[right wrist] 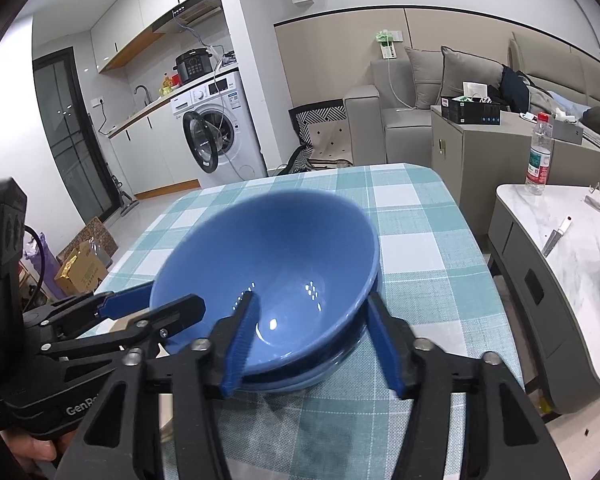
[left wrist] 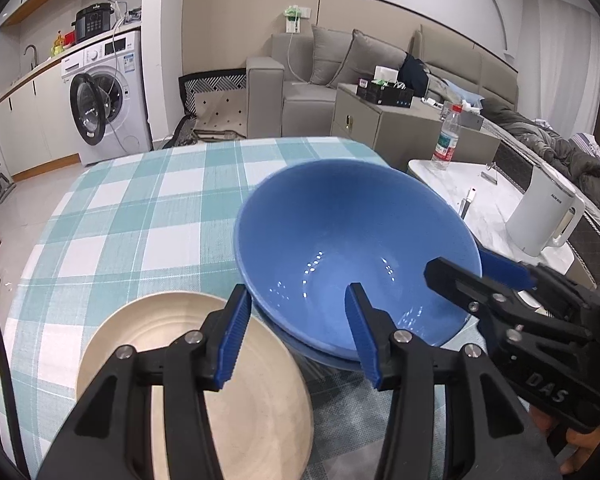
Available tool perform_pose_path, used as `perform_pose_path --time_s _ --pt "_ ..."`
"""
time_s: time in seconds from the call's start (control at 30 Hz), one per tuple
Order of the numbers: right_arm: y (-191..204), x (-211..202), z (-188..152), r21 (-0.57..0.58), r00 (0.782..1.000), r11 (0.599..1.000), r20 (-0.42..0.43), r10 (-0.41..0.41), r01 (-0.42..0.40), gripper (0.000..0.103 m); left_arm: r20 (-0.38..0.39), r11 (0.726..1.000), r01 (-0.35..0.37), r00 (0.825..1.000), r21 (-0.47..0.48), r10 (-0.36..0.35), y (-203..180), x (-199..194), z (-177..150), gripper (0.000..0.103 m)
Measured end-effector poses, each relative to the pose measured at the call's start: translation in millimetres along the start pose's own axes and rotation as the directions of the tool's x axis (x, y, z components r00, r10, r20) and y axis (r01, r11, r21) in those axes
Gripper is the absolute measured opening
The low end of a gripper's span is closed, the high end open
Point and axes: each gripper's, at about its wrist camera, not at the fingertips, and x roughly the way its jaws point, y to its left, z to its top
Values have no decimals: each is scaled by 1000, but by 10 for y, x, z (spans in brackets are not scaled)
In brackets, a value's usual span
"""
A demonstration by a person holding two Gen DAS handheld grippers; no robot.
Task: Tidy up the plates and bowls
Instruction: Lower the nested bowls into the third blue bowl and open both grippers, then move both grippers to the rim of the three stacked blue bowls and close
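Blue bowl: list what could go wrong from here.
1. The blue bowl sits tilted in the blue dish below; it may rock or slide if nudged.
2. Both the left gripper and right gripper straddle its rim with jaws open; pulling away carelessly could catch it.
3. The cream plate lies close beside.

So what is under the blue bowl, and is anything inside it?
The blue bowl is empty apart from light glints. It sits nested on another blue dish, of which only the rim shows; the rest is covered. Below that lies the checked tablecloth.
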Motion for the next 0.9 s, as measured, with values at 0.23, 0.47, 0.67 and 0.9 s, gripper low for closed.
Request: perform_pose_path --time_s 0.23,0.47,0.67,0.9 --pt "-190 -51 21 46 999 998 14 -32 32 88 -38 1000 -12 999 -6 11 76 65 -13 67" --pt "-346 -115 50 84 998 995 28 -54 51 101 -35 999 -22 999 -30 21 170 53 -8 82" --pt "-311 -109 62 70 997 995 24 -67 65 102 -18 999 -18 1000 -41 17 234 26 16 98" --pt "-212 -75 87 46 998 997 12 -68 68 102 -18 1000 -17 1000 -14 17 264 37 45 100"
